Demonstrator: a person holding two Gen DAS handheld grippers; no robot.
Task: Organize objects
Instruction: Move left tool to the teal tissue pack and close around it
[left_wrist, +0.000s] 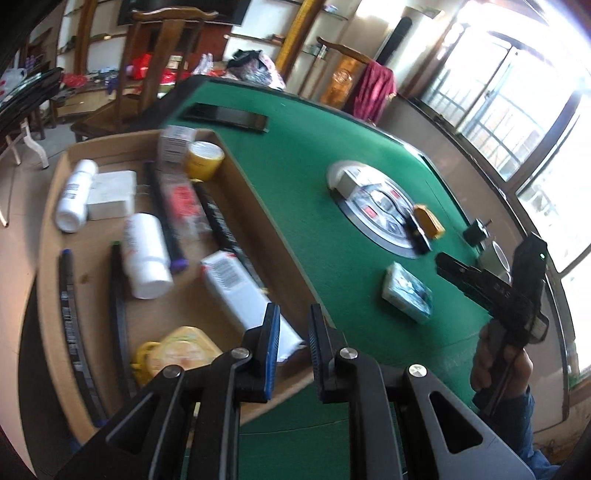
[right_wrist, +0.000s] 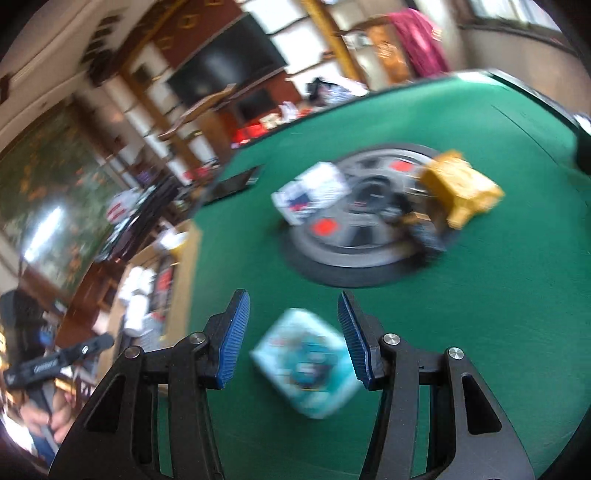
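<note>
The left gripper (left_wrist: 291, 332) hangs empty over the near corner of the cardboard box (left_wrist: 258, 206), with its jaws drawn almost together. Inside the box lie white bottles (left_wrist: 146, 254), a white carton (left_wrist: 236, 291), black pens (left_wrist: 218, 221), a yellow case (left_wrist: 177, 350) and, at its far end, a yellow tape roll (left_wrist: 204, 159).

The right gripper (right_wrist: 293, 332) has its jaws apart, and the pads touch nothing. Below them, a teal packet (right_wrist: 306, 363) lies flat on the green counter (right_wrist: 498, 295), to the right of the box and well apart from it.

Beyond the packet sits the counter's round centre panel (right_wrist: 354, 221). A white packet (right_wrist: 314, 192) lies on its far-left rim, and a yellow box (right_wrist: 458, 188) on its right rim. Further off, a dark phone (left_wrist: 225, 116) lies past the far end of the cardboard box.
</note>
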